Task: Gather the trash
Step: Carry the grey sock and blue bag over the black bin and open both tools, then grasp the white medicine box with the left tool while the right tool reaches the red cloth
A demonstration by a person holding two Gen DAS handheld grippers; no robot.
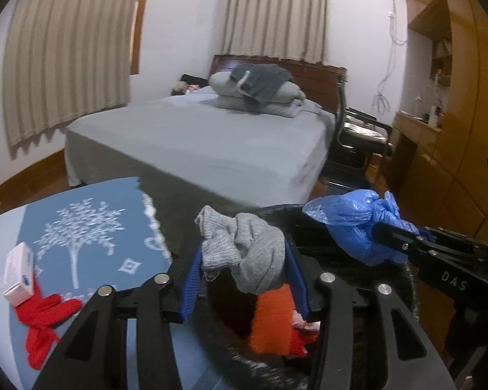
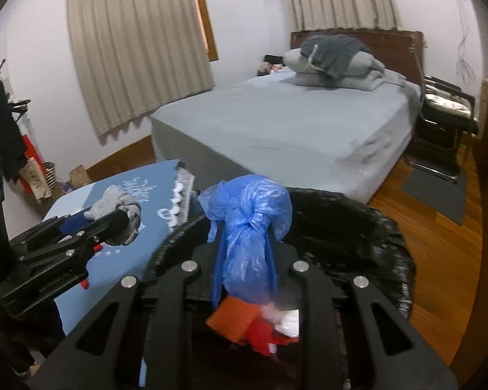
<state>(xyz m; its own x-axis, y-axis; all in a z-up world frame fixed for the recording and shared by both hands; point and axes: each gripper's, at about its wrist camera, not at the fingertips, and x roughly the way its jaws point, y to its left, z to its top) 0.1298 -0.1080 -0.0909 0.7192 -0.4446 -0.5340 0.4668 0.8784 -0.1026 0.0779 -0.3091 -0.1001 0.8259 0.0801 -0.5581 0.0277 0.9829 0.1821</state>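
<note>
Drop step: both grippers loaded over black bin (image 2: 358, 227)

Left gripper (image 1: 244, 260) pinches grey sock (image 1: 247, 250); right gripper (image 2: 244, 247) pinches blue bag (image 2: 250, 224); next, probably spread jaws, let both fall inside.

The bin's (image 1: 403, 279) rim blurs; the gripper frame hides its near side. Red cloth (image 1: 44, 321) lies partly under the box (image 1: 18, 273) at the table's left edge.

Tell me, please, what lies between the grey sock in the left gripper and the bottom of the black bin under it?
Only open air down to an orange item already in the black bin; the grey sock hangs in the left gripper. The left wrist view shows this.
</note>
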